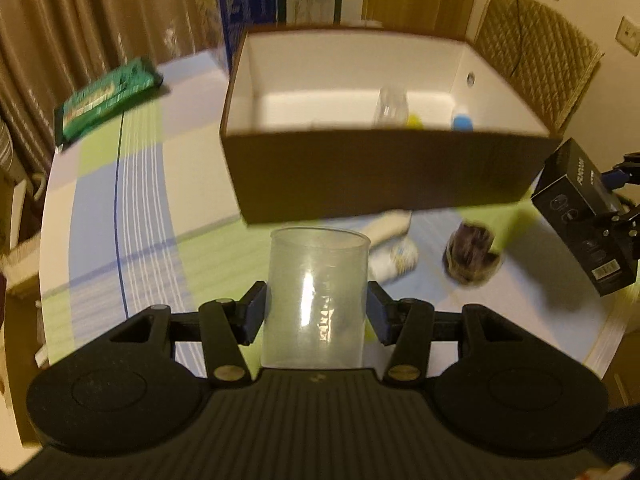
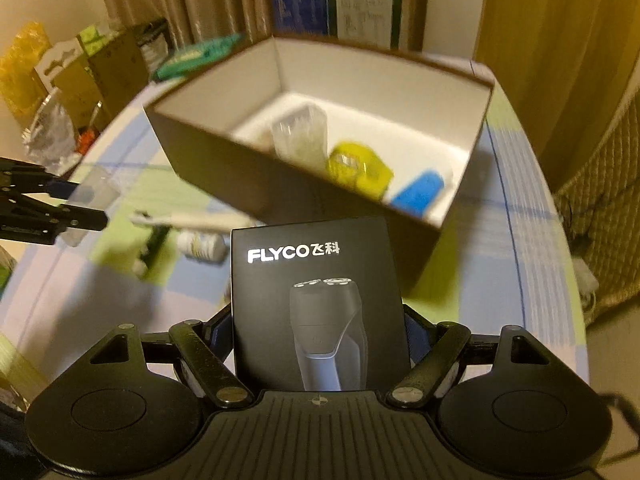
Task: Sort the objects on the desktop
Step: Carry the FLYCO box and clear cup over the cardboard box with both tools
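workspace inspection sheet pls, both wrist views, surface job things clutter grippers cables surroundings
surface: round table with checked cloth.
job's things: open box holding a clear bottle, a yellow item, a blue item; on the cloth a white bottle, a dark jar.
clutter: green packet at the table edge.
grippers: left gripper shut on clear cup; right gripper shut on black shaver box.
cables: dark cable over the quilted chair.
surroundings: curtains, cartons behind the table.

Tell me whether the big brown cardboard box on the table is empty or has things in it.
Not empty. Inside the brown cardboard box lie a clear plastic bottle, a yellow translucent item and a blue item on its white floor.
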Demonstrator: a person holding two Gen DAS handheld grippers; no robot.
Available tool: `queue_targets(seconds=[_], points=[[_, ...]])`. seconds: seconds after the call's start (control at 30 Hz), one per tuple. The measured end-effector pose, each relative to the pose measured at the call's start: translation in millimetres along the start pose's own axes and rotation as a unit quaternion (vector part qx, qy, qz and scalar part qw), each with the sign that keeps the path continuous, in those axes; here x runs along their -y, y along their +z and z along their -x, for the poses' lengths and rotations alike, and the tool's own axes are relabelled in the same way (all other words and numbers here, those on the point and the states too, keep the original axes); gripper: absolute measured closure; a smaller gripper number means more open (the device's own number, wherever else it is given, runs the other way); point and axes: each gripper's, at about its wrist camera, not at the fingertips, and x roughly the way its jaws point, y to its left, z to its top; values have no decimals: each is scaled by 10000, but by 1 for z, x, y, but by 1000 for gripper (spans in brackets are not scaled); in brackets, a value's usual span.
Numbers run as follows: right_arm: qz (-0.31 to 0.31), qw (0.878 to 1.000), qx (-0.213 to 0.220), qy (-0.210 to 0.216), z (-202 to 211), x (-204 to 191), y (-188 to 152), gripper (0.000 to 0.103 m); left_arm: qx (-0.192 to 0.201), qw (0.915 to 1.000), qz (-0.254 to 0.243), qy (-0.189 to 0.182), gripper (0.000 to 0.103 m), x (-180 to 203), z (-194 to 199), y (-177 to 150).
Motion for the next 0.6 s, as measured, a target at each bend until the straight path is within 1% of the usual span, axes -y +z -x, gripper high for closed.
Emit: queue_targets(seconds=[0.23,0.27,0.3,0.47,0.6], points=[[71,9989,439,139,17,7,48,25,453,9988,-199,-66,55,5,6,45],[101,9986,505,119,18,8,56,25,501,9987,-65,53,55,6,6,52],[130,9983,561,95,18,8,64,25,563,9983,-118,50,55,7,4,61],[142,9972,731,-29,8,15,104,25,732,9971,-189,33,55,8,-6,97],[70,9973,708,-206,-10,24,131,25,765,9969,-167,-23,55,6,-23,130]])
